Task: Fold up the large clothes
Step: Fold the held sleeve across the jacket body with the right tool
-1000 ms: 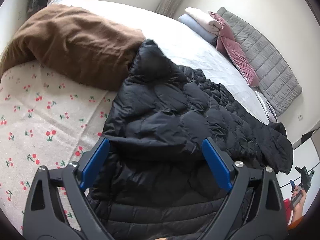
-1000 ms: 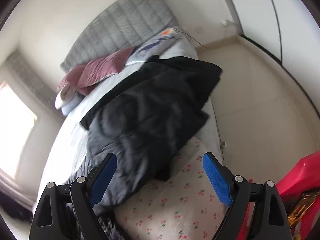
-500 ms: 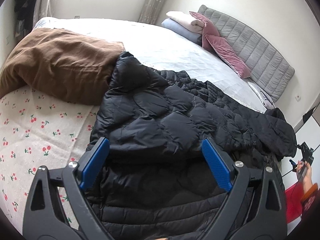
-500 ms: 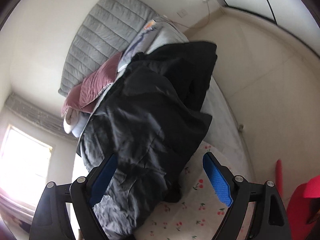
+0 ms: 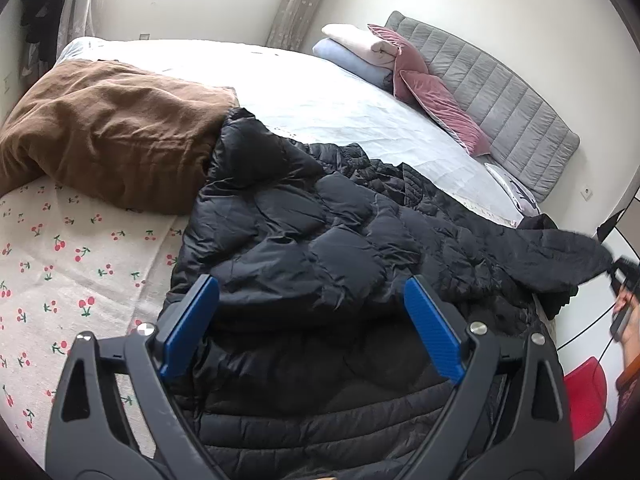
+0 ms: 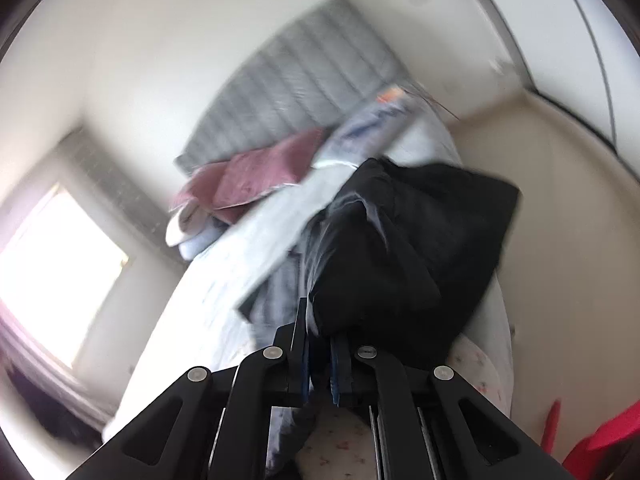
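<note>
A black puffer jacket (image 5: 320,264) lies spread across the bed, its hood end toward the brown blanket. My left gripper (image 5: 312,320) is open and empty, hovering over the jacket's lower part. My right gripper (image 6: 320,360) is shut on a black fold of the jacket (image 6: 400,248), which hangs lifted in front of it; the right wrist view is blurred. In the left wrist view the right gripper (image 5: 620,276) shows at the far right edge, holding the jacket's sleeve end (image 5: 568,256) stretched out past the bed's side.
A brown blanket (image 5: 108,132) lies bunched at the left on a cherry-print sheet (image 5: 60,264). Folded white and blue bedding (image 5: 360,48), pink cushions (image 5: 432,96) and a grey headboard (image 5: 500,96) are at the far end. A red object (image 5: 586,396) sits on the floor at right.
My right gripper has closed on the jacket's sleeve end and pulled it up and outward. My left gripper stays open and has tilted up to show more of the room.
</note>
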`<state>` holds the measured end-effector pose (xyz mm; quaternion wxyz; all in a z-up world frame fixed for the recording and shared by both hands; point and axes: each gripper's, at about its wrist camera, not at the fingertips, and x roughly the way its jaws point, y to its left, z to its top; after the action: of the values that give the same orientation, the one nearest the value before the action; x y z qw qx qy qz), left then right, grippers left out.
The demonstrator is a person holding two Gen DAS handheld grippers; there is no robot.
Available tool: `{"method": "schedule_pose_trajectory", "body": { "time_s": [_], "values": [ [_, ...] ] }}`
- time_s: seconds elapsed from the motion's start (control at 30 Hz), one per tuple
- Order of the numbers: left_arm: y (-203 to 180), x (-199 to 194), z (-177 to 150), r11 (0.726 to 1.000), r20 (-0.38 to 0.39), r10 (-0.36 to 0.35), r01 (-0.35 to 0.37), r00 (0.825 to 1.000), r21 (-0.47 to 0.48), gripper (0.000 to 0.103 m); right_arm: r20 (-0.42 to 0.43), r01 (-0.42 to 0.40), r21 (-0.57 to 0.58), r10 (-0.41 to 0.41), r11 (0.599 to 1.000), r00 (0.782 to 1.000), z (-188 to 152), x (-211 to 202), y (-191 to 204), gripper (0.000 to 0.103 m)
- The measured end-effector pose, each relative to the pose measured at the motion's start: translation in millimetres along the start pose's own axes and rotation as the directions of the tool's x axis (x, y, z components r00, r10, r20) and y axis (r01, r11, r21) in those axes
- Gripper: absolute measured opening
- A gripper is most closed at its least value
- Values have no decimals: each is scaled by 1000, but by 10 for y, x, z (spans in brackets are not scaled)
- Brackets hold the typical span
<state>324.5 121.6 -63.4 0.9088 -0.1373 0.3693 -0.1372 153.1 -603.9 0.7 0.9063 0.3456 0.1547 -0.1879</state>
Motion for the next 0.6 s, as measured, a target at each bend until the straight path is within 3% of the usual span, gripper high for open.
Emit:
{"method": "schedule_pose_trajectory", "body": {
  "time_s": [0.13, 0.23, 0.43, 0.6],
  "values": [
    [-15, -24, 15, 1000, 8, 3, -3, 1000, 13, 94, 17, -57, -161, 60, 985, 998, 39, -165, 725, 6],
    [-8, -35, 26, 1000, 7, -2, 2, 1000, 8, 94, 1, -112, -287, 117, 951, 993, -46, -255, 1351, 6],
    [31, -73, 53, 1000, 11, -22, 22, 1000, -14, 94, -90, -218, -510, 200, 832, 976, -533, -260, 2642, 6],
    [82, -106, 81, 999, 20, -36, 37, 999, -35, 94, -179, -277, -614, 212, 739, 961, -1103, -55, 3429, 6]
  ]
}}
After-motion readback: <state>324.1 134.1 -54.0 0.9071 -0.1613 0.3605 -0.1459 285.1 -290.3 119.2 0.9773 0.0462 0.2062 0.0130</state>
